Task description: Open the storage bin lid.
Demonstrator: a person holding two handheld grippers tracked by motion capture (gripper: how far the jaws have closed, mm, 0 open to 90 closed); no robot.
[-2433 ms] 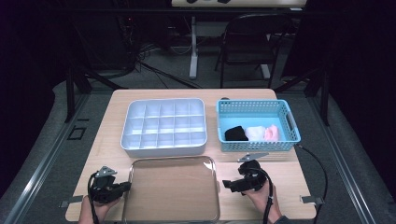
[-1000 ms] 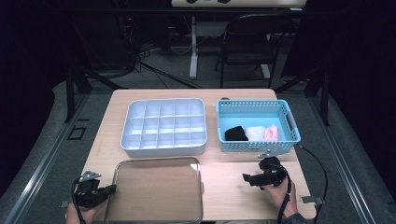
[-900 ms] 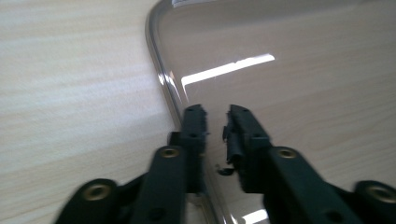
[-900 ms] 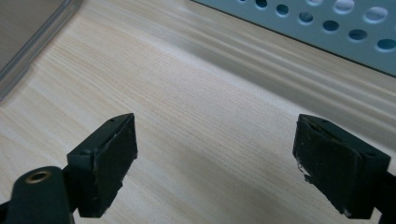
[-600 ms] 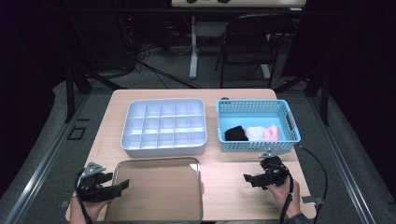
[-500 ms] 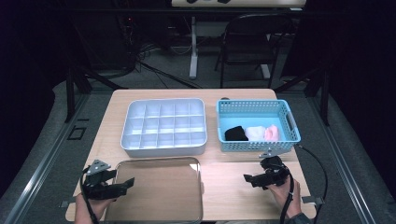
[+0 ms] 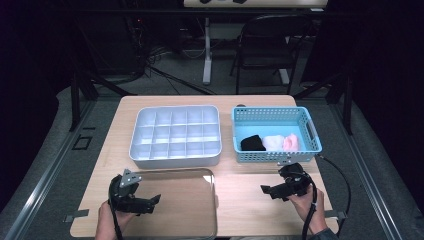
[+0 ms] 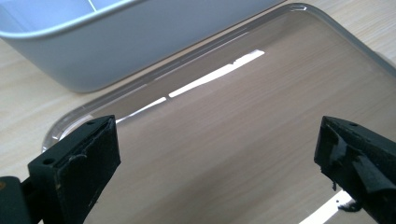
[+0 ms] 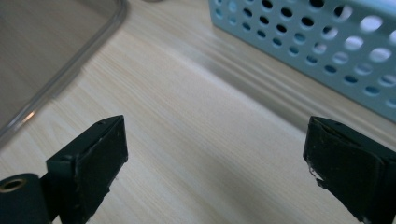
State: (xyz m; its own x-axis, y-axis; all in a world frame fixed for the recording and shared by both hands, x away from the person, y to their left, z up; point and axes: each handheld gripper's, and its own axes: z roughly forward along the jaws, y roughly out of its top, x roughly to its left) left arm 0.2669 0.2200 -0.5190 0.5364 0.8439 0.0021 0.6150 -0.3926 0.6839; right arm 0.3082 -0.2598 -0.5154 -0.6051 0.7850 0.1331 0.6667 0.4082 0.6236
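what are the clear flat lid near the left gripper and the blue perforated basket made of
The clear flat rectangular lid looks like glossy transparent plastic: the wood grain shows through it, bright light streaks reflect off it, and its rim is rounded; glass cannot be ruled out. The blue perforated basket looks like moulded matte plastic, going by its even rows of round holes and uniform colour.

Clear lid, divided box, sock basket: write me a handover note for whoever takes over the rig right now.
Left gripper: jaws have just been opening, nothing between them, over the clear lid.
Right gripper: open, empty, over bare table in front of the blue basket.
Done: lid lies flat on the table, in front of the uncovered grey divided box; all compartments look empty.
Left: black, white and pink bundles remain in the basket, probably meant for the compartments.
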